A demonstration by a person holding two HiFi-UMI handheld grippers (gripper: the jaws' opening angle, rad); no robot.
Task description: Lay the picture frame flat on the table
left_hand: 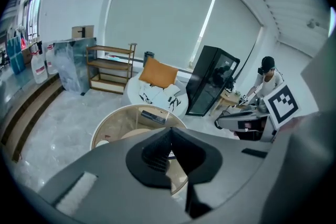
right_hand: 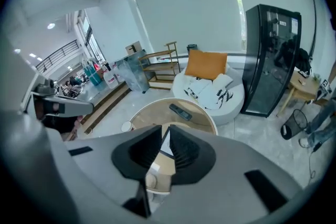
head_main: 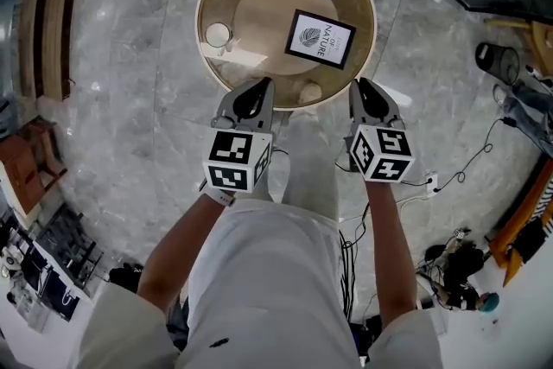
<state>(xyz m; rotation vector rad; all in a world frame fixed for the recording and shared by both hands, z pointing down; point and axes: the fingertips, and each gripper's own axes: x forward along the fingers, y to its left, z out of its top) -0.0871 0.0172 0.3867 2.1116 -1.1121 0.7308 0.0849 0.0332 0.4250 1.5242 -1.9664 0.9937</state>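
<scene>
Bare forearms (head_main: 173, 255) hold both grippers at the near rim of the round counter (head_main: 259, 4). The left gripper (head_main: 259, 86) is closed and empty. The right gripper (head_main: 359, 86) shows a narrow slit with nothing in it. The picture frame (head_main: 320, 39) lies flat on the counter, apart from both.

Left forearm (head_main: 183, 242), right forearm (head_main: 385, 246) bare, reaching forward, near parallel. Left gripper (head_main: 256, 87), right gripper (head_main: 363, 87) side by side, apart. Left jaws: tips touching, empty. Right jaws: nearly together, slim gap, empty
</scene>
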